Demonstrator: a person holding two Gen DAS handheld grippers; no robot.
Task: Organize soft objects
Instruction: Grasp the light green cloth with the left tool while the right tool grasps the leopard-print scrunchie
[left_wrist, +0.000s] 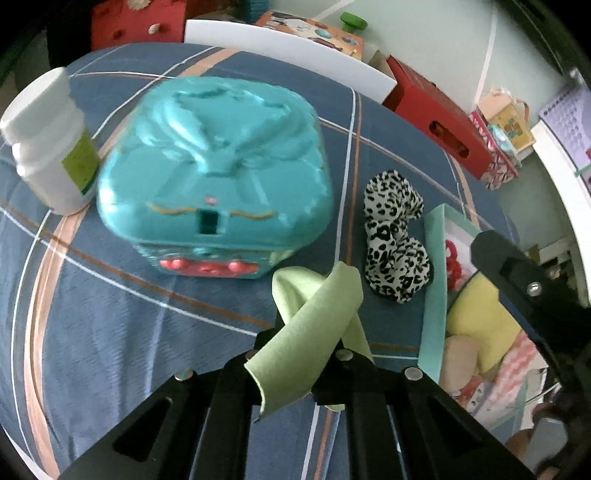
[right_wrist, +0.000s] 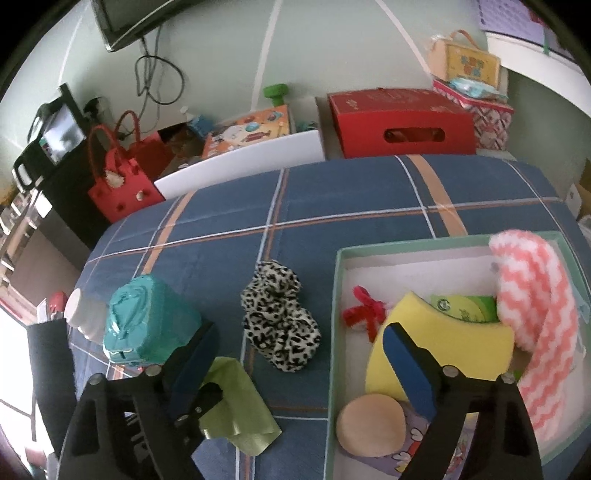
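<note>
My left gripper (left_wrist: 314, 354) is shut on a light green cloth (left_wrist: 314, 339) and holds it above the blue plaid bedspread; the cloth also shows in the right wrist view (right_wrist: 240, 406). A leopard-print scrunchie (left_wrist: 395, 236) lies just beyond it, left of the mint-rimmed box (right_wrist: 334, 332); the scrunchie shows too in the right wrist view (right_wrist: 280, 321). In the box are a yellow sponge (right_wrist: 443, 343), a pink-white fuzzy cloth (right_wrist: 535, 325), a red bow (right_wrist: 364, 312) and a round beige puff (right_wrist: 371, 422). My right gripper (right_wrist: 299, 373) is open and empty, near the box's left wall.
A teal plastic case (left_wrist: 218, 177) and a white bottle (left_wrist: 51, 144) stand on the bed at the left. Red boxes (right_wrist: 402, 123), a red bag (right_wrist: 122, 177) and a white tray (right_wrist: 243, 158) line the far edge of the bed.
</note>
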